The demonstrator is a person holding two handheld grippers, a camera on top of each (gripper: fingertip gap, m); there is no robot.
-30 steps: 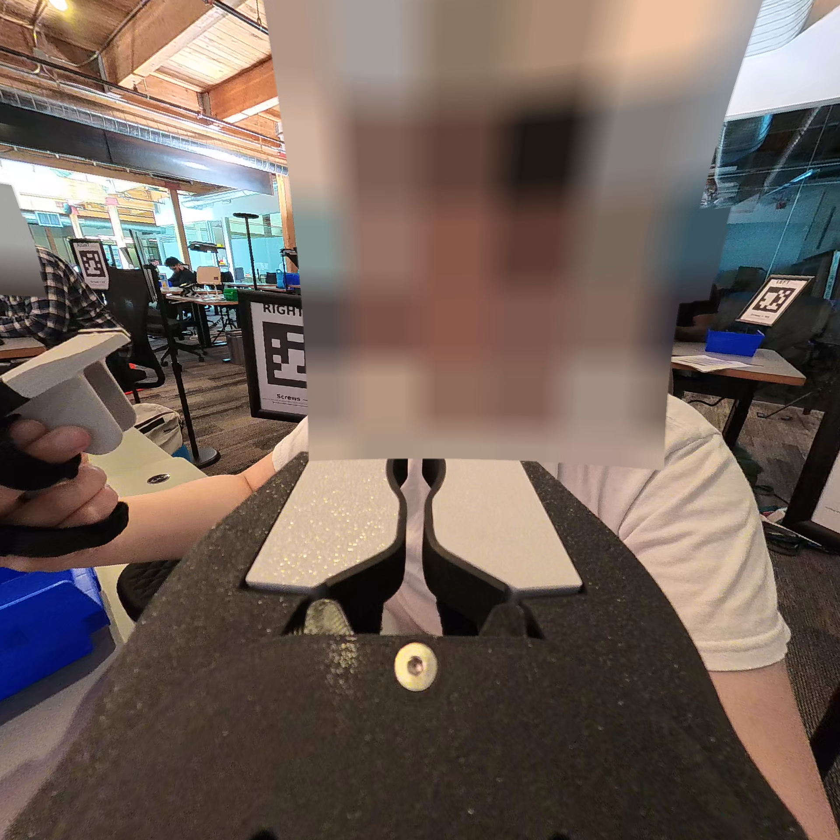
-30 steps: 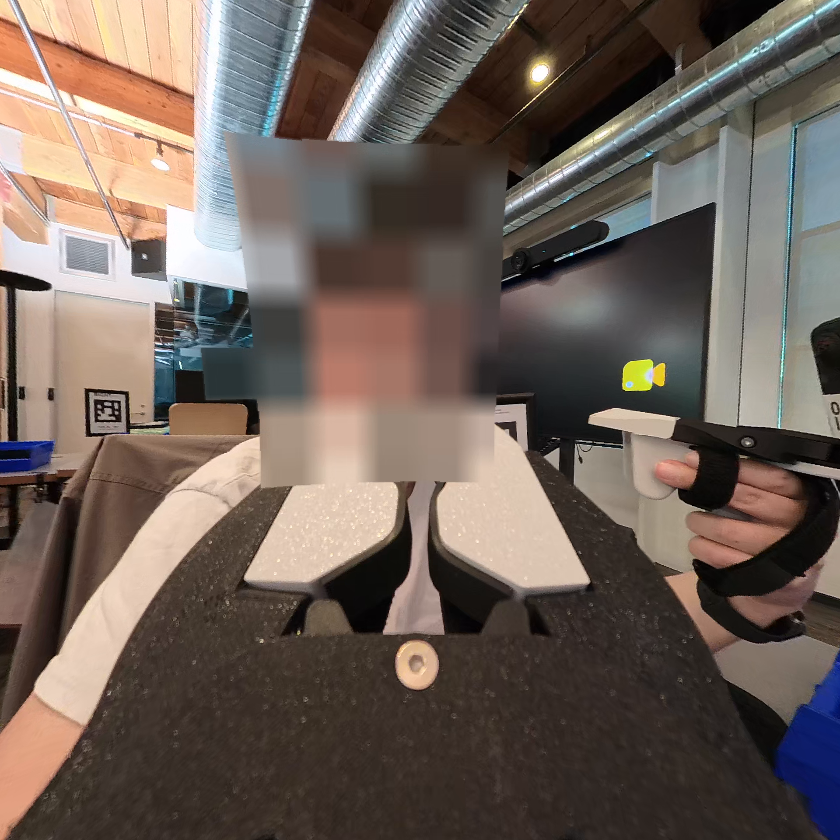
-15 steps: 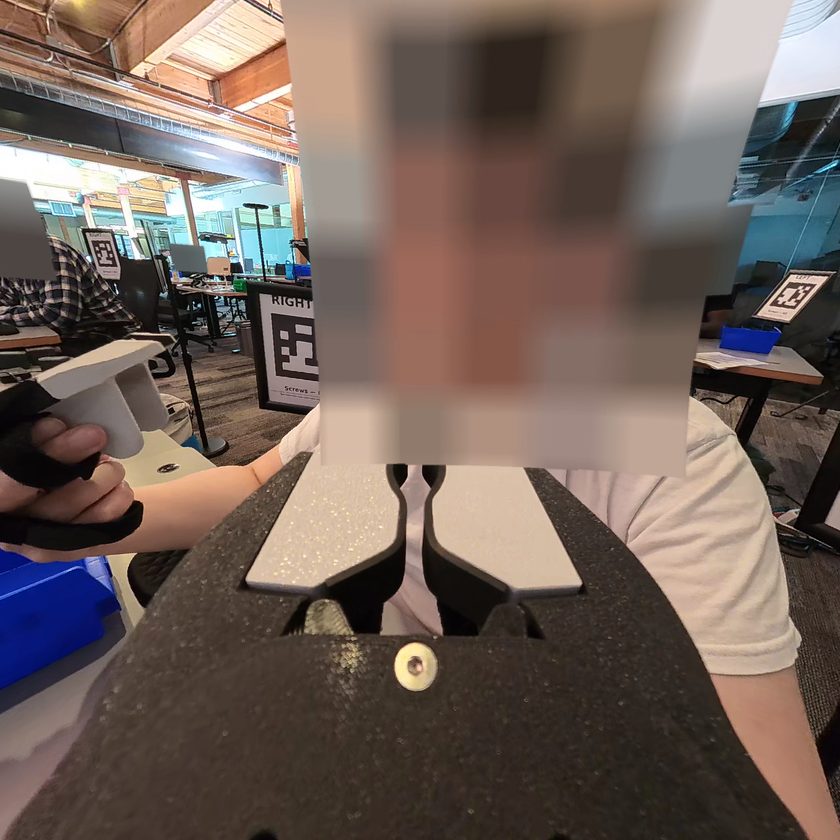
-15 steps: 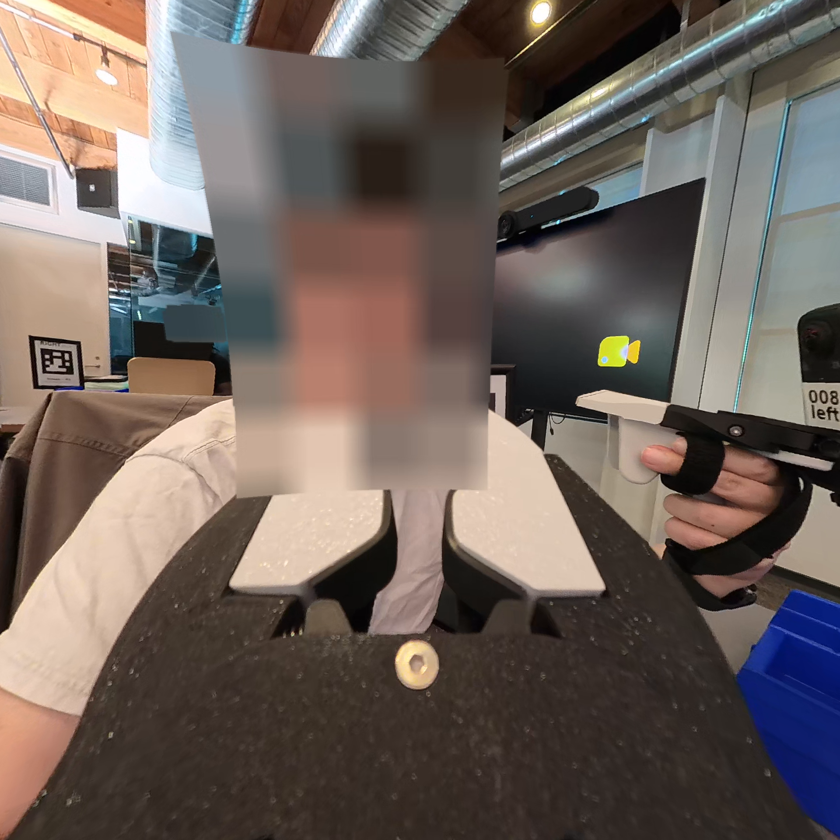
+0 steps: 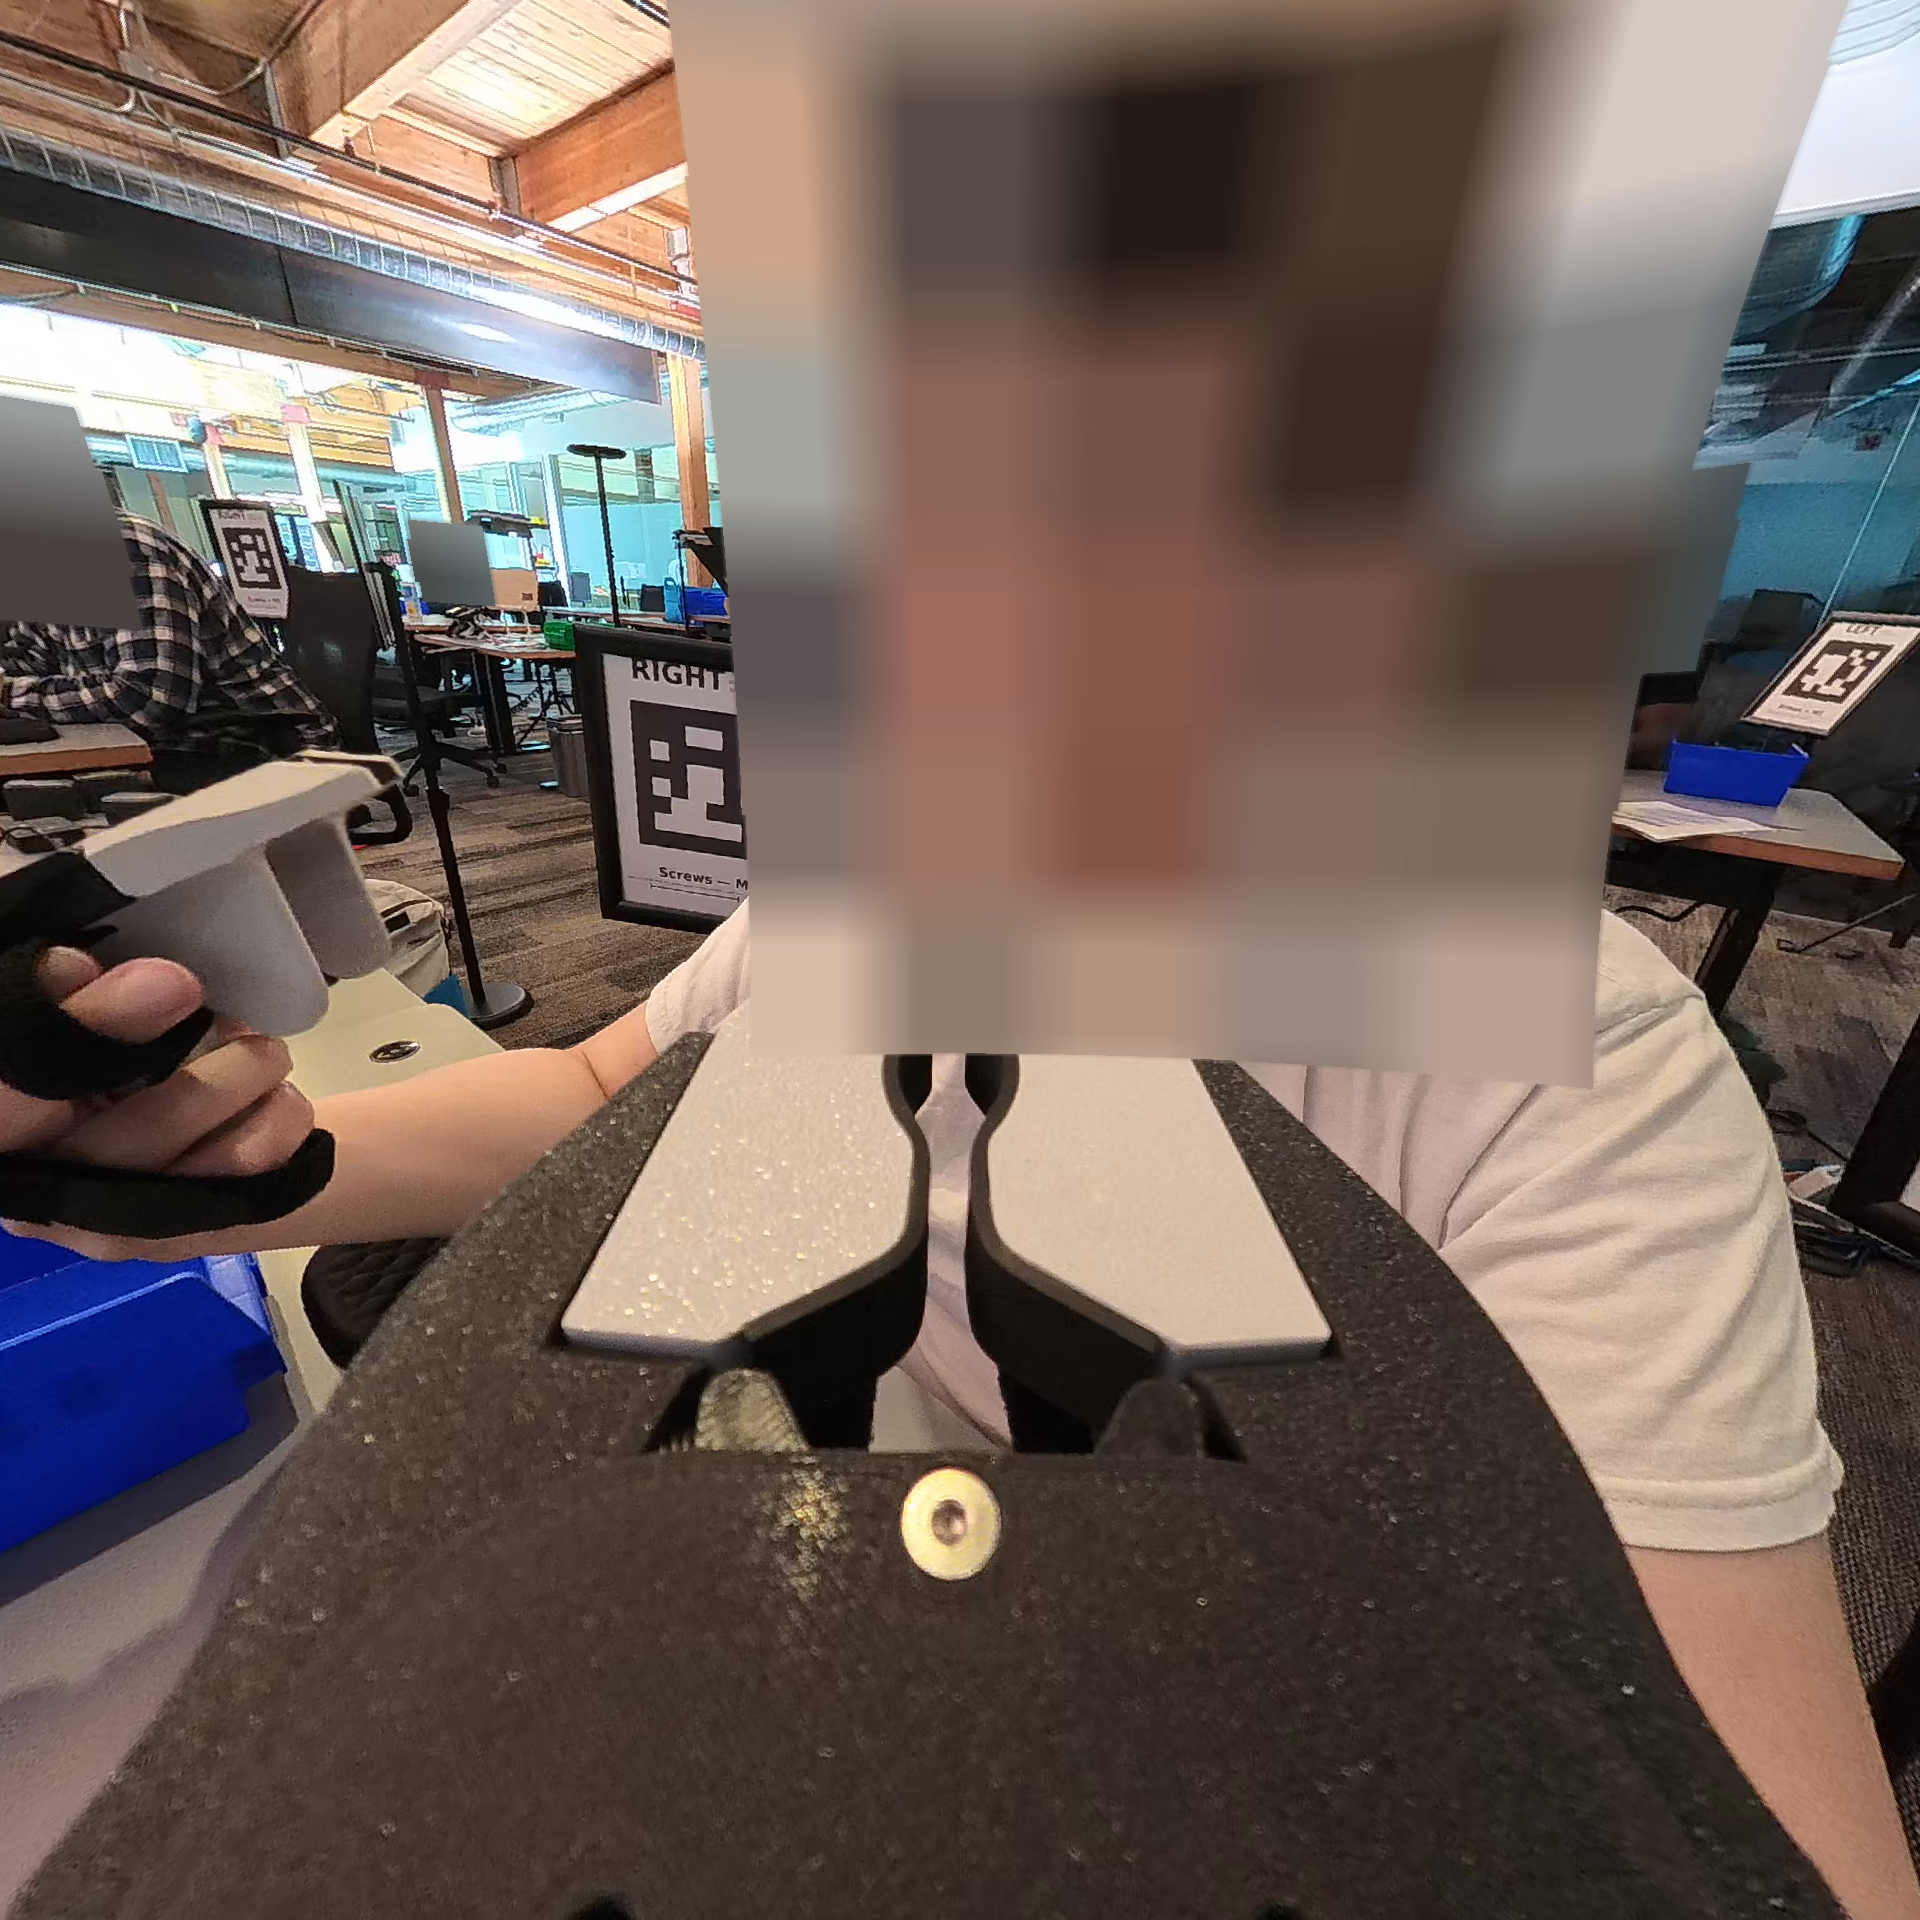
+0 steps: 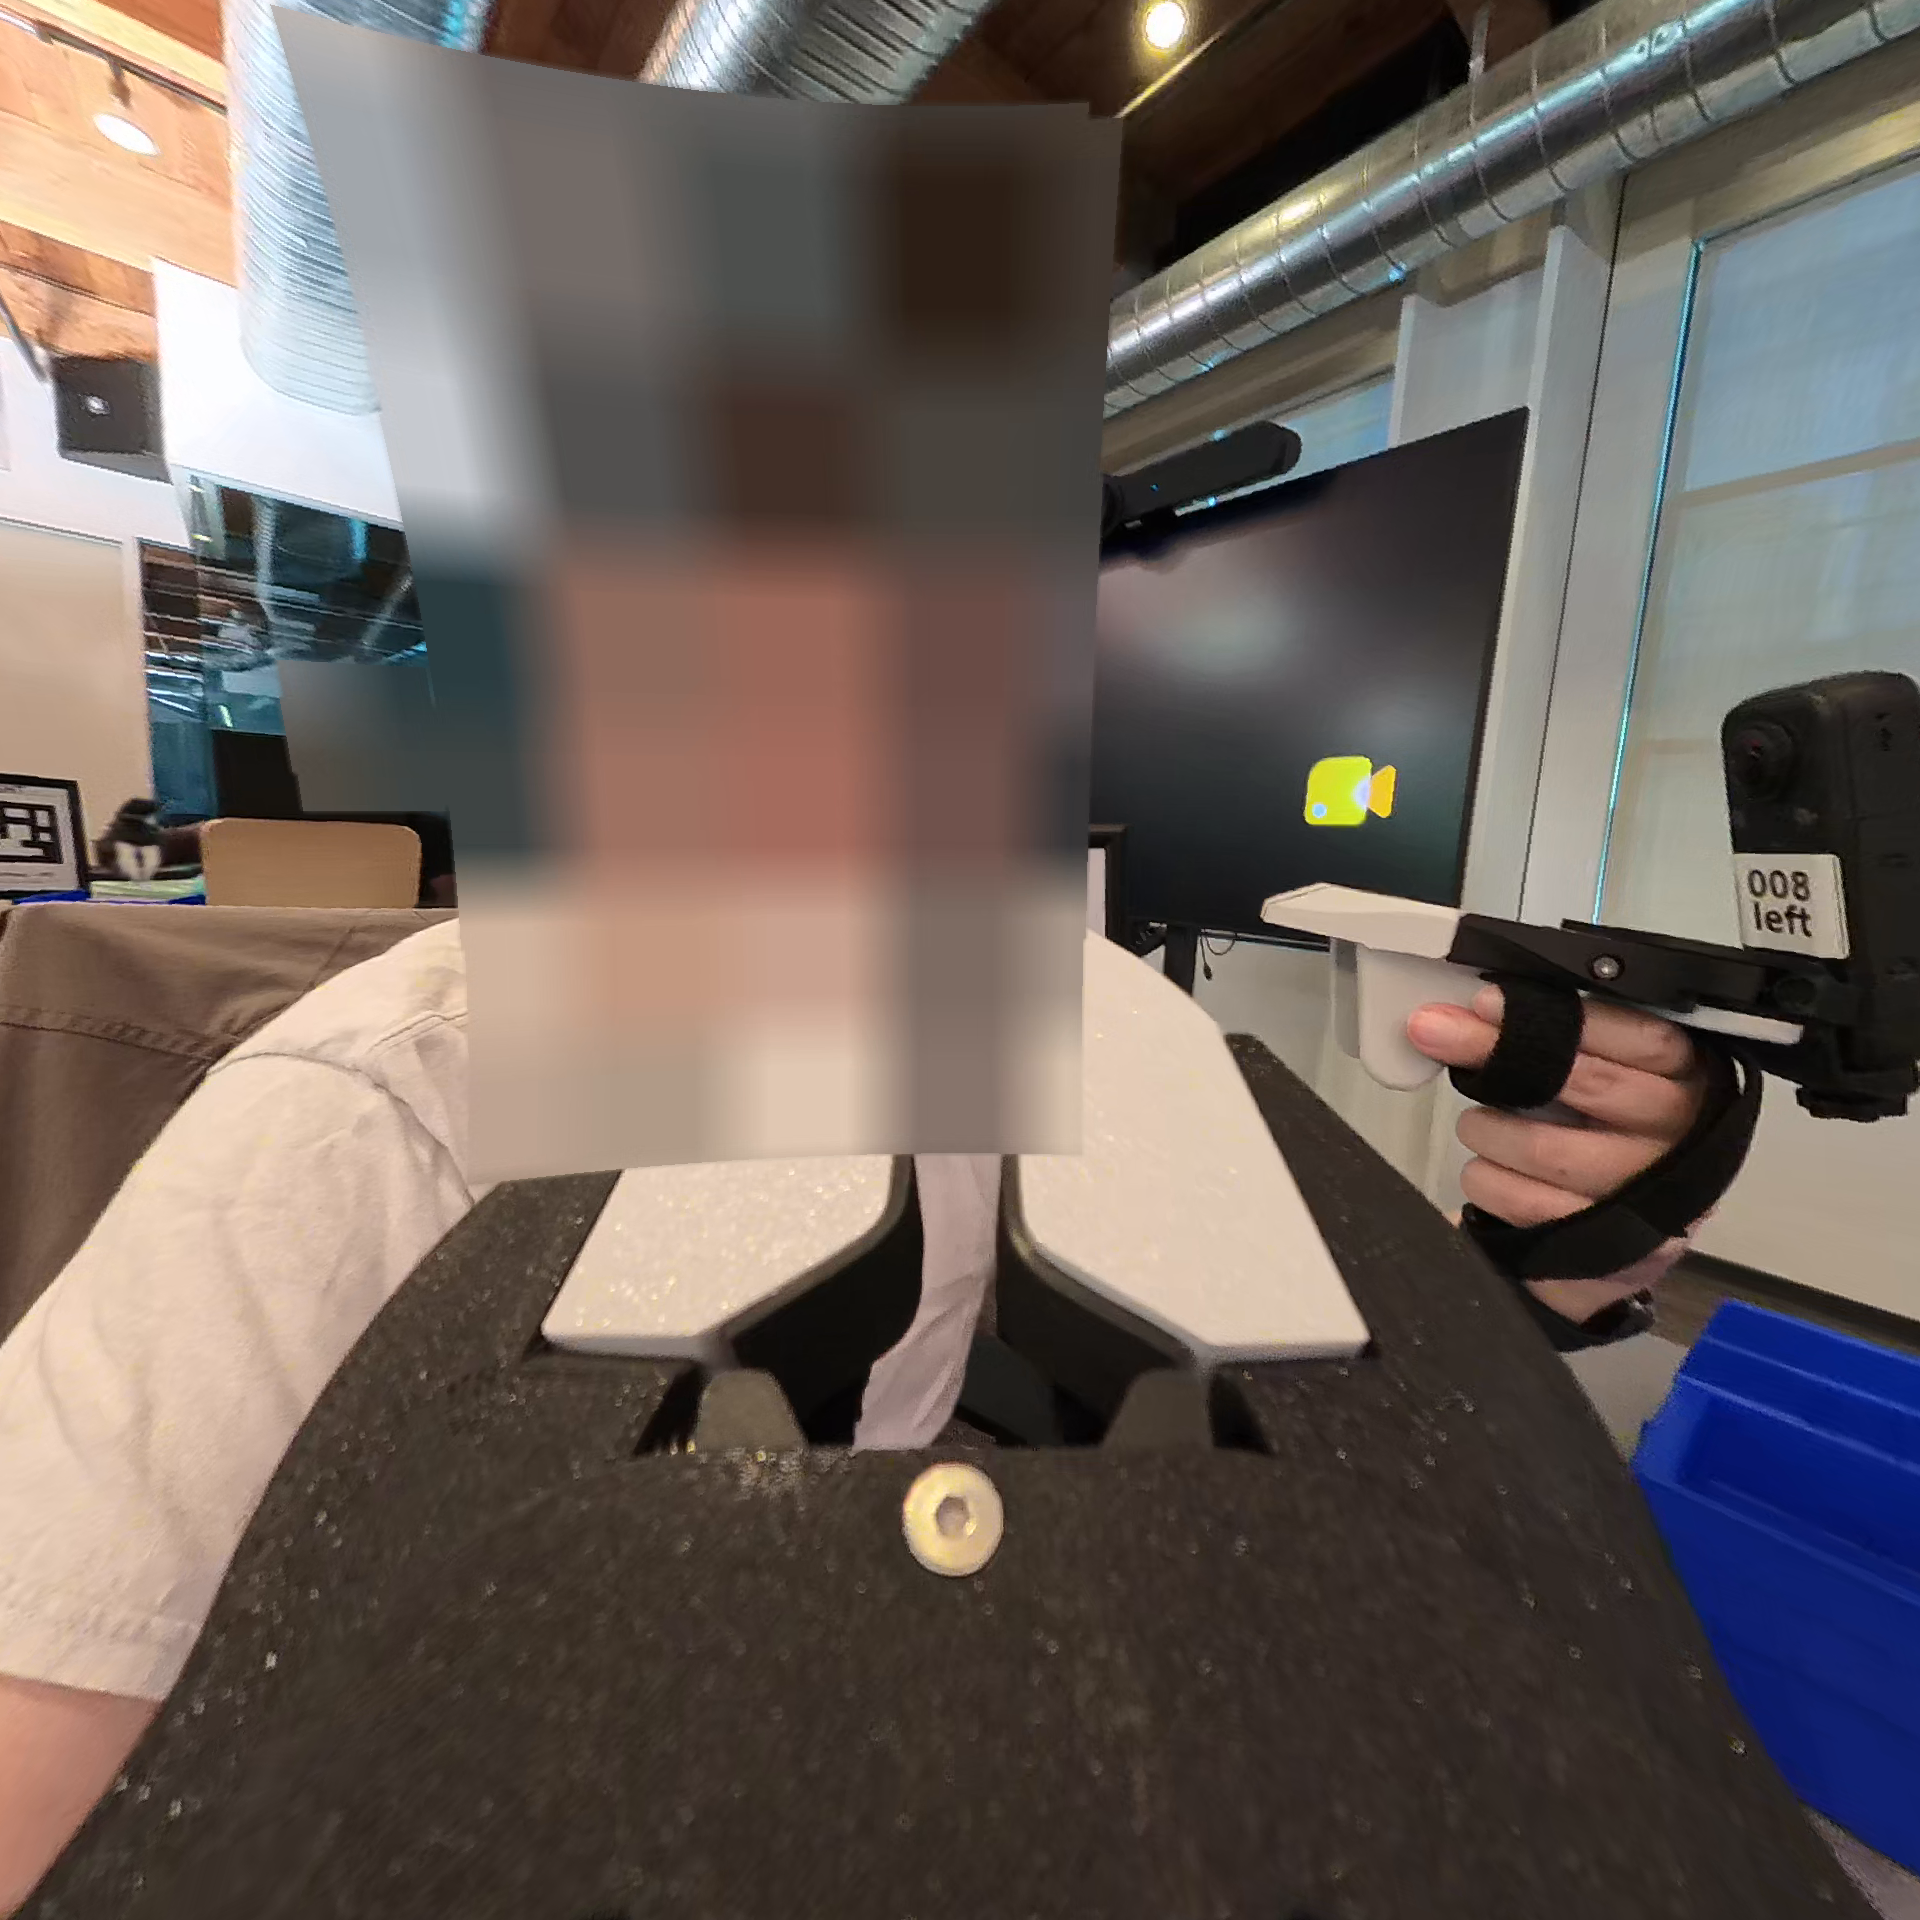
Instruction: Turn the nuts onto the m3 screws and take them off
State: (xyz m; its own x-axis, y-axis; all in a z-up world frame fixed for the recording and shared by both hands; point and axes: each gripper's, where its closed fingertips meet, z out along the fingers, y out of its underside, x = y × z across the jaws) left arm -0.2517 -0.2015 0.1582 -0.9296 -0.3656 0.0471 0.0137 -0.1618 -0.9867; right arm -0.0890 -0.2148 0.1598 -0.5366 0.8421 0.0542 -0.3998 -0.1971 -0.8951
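Pointing back at the person's white T-shirt [image 5: 1558, 1247], both get held up, probably for calibration: left gripper [image 5: 943, 1081] nearly closed, right gripper [image 6: 956, 1174] narrowly parted, nothing held, no nuts visible.

The right tool [image 6: 956, 1205] now has a wider gap between its fingers than a second ago. Off to its right, the left tool [image 6: 1340, 935] has come closer, and more of the blue bin [image 6: 1787, 1496] shows below that hand [image 6: 1558, 1112].
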